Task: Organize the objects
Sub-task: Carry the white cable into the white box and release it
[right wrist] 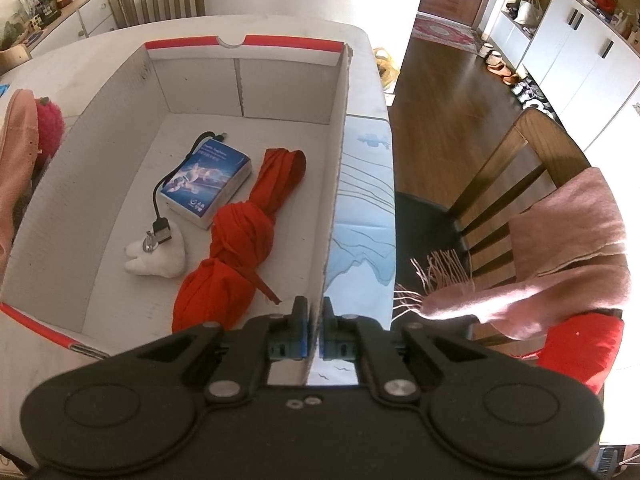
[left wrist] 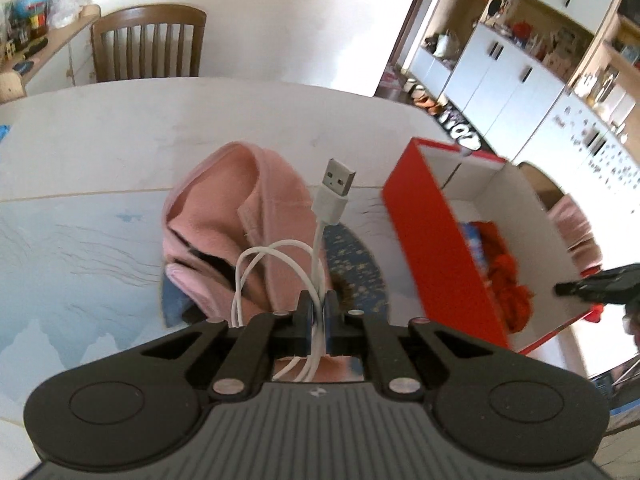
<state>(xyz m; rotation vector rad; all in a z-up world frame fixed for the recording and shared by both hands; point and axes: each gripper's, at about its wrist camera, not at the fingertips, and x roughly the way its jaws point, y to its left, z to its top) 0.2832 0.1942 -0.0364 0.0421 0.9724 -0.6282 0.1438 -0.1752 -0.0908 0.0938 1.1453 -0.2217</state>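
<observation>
My left gripper is shut on a white USB cable, held above the table; its loops hang out at the left and the plug sticks up. Behind it a pink cloth lies crumpled on the table. The red cardboard box stands to the right. My right gripper is shut on the right wall of that box. Inside lie a knotted red cloth, a small blue-and-white box, a black cable and a white tooth-shaped plush.
A light blue printed mat covers the near table. A wooden chair stands at the far side; another chair at the right carries a pink scarf. A red plush sits left of the box.
</observation>
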